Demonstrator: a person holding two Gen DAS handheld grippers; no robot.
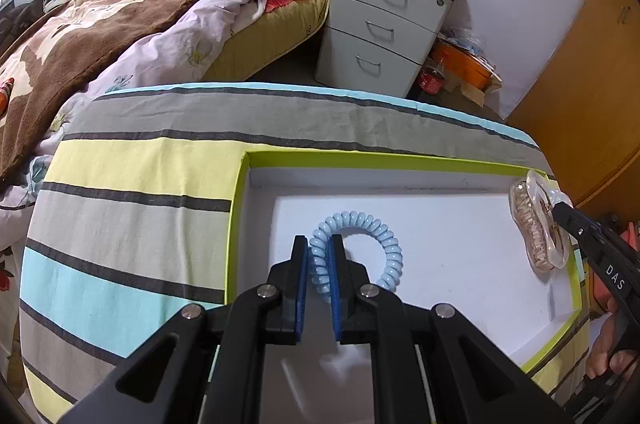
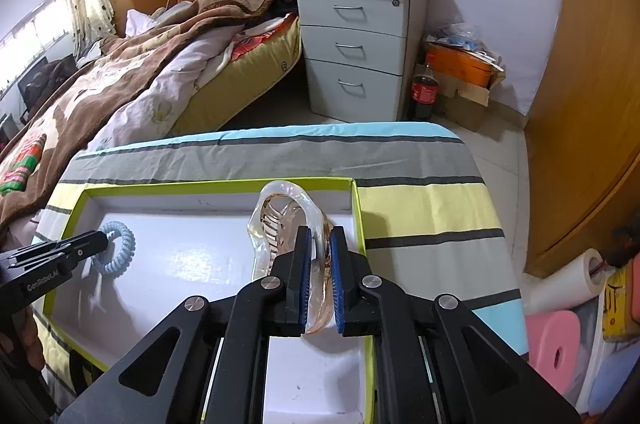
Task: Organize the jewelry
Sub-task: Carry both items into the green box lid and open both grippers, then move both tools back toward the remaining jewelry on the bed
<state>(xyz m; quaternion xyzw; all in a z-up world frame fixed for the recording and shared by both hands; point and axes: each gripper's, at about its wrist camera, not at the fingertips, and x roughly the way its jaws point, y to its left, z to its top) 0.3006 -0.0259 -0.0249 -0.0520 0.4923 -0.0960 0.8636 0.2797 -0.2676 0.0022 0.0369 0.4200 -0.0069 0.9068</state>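
A light blue spiral hair tie (image 1: 372,244) lies inside a white tray with a green rim (image 1: 240,192) on the striped table. My left gripper (image 1: 320,244) is shut on the left side of the hair tie, low in the tray. A clear pinkish hair claw clip (image 2: 280,220) is held over the tray's right end; my right gripper (image 2: 320,236) is shut on it. The clip (image 1: 536,220) and the right gripper's fingers (image 1: 580,228) show at the right of the left wrist view. The hair tie (image 2: 120,248) and the left gripper's fingers (image 2: 80,244) show in the right wrist view.
The tray (image 2: 358,208) sits on a table covered with a striped cloth (image 1: 140,184). Beyond it are a bed with a brown blanket (image 1: 100,20), a grey three-drawer cabinet (image 1: 380,28), a cola bottle (image 2: 424,92) and a wooden wardrobe (image 2: 580,104).
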